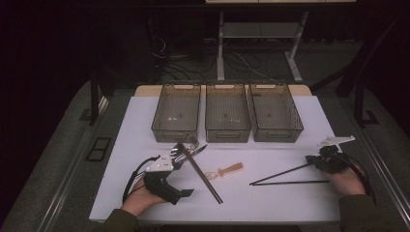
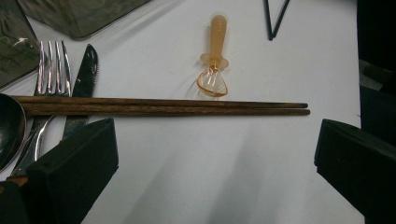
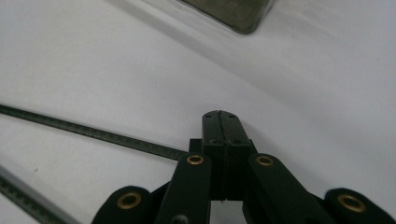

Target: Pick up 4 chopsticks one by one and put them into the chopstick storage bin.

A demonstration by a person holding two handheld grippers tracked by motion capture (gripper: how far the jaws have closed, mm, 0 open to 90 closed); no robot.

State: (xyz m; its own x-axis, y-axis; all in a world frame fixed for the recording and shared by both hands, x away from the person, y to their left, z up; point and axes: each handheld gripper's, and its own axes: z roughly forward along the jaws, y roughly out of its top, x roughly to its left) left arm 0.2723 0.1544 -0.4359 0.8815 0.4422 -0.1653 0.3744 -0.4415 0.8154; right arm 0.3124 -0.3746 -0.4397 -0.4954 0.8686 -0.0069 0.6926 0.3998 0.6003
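Observation:
My left gripper [image 1: 183, 178] rests at the table's front left, open, its jaws wide apart [image 2: 217, 135]. Just beyond its jaws lies a pair of brown chopsticks [image 2: 187, 106] [image 1: 200, 171], across a metal fork [image 2: 51, 60], a knife [image 2: 84, 70] and a spoon [image 2: 9, 126]. A small orange-handled spoon [image 2: 215, 51] [image 1: 225, 170] lies past them. At the right, my right gripper [image 1: 311, 160] [image 3: 222, 114] is shut, pads together. One black chopstick [image 3: 93, 133] runs up to the side of its jaws; whether they touch I cannot tell. The second black chopstick [image 1: 290, 182] lies alongside.
Three clear plastic bins [image 1: 175, 131] [image 1: 227, 132] [image 1: 278, 134] stand side by side at the back of the white table [image 1: 270, 203]. A corner of one bin [image 3: 243, 18] lies ahead of the right gripper. Dark floor and desk legs lie beyond.

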